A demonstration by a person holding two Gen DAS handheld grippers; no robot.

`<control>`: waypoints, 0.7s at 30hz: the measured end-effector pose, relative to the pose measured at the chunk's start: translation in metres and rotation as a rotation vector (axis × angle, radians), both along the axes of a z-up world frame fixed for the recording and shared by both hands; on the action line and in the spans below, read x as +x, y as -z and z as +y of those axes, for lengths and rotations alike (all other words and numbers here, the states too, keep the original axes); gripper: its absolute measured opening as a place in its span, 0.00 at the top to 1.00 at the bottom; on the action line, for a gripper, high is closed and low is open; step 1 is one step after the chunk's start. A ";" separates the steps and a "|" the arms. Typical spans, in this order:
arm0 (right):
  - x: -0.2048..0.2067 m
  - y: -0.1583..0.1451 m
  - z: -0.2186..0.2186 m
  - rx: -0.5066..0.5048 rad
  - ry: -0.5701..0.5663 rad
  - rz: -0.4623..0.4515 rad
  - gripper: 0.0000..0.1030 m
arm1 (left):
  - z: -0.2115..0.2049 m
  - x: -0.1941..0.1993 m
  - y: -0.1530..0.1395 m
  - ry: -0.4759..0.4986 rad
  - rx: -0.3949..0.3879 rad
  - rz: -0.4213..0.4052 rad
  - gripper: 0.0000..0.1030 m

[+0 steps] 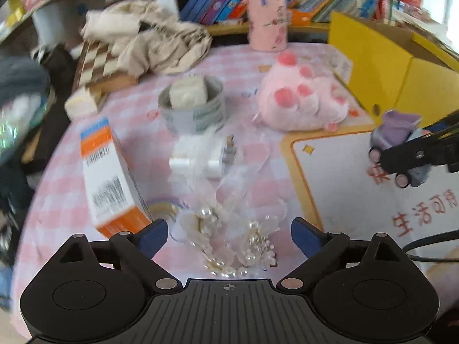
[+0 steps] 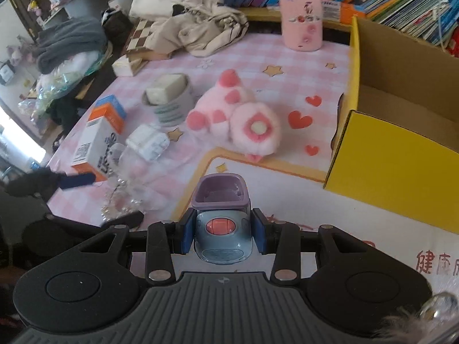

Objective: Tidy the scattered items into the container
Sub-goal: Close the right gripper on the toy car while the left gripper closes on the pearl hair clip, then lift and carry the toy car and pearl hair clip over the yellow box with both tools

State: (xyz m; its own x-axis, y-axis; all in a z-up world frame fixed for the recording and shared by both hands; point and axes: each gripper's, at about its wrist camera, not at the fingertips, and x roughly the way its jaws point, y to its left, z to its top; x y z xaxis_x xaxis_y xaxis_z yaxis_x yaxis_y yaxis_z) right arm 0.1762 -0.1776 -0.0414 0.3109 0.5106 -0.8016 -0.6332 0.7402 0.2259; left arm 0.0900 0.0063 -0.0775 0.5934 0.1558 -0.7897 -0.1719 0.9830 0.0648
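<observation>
The surface (image 2: 287, 57) under me wears a pink checked cloth, with a white mat edged in orange (image 2: 287, 169) lying on its near side. The biggest thing on it is the yellow cardboard box (image 2: 381, 169), open at the top, standing at the right edge of the mat. Behind the cloth, a heap of beige fabric (image 2: 198, 28) lies over a chessboard, and a tall pink tissue pack (image 2: 301, 11) stands upright near the books. Mid-cloth lies a pink plush paw (image 2: 238, 123), just beyond the mat's far edge. Left of it sits a roll of tape (image 1: 192, 109) with a pale block resting in its hollow, then an orange and white carton (image 1: 109, 177) lying tilted, and a small white wrapped packet (image 1: 200, 157) between them. My right tongs (image 2: 223, 233) pinch a little blue and purple toy car (image 2: 221, 220) by its 2 sides, above the mat and near the box. My left tongs (image 1: 229, 238) are spread wide, with a cluster of pearl and lace flowers (image 1: 238, 235) on the cloth between the blue pads (image 1: 152, 238); the pads do not touch it.
</observation>
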 end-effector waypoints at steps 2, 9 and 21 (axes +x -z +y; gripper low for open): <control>-0.002 0.006 -0.003 0.025 0.007 -0.034 0.63 | 0.003 -0.002 0.008 -0.032 -0.035 -0.021 0.10; -0.007 -0.011 -0.013 0.012 0.044 0.018 0.63 | 0.010 0.002 0.007 0.007 -0.055 0.029 0.26; -0.030 -0.017 -0.042 0.047 0.156 0.006 0.63 | 0.025 -0.012 -0.069 0.068 -0.319 -0.143 0.53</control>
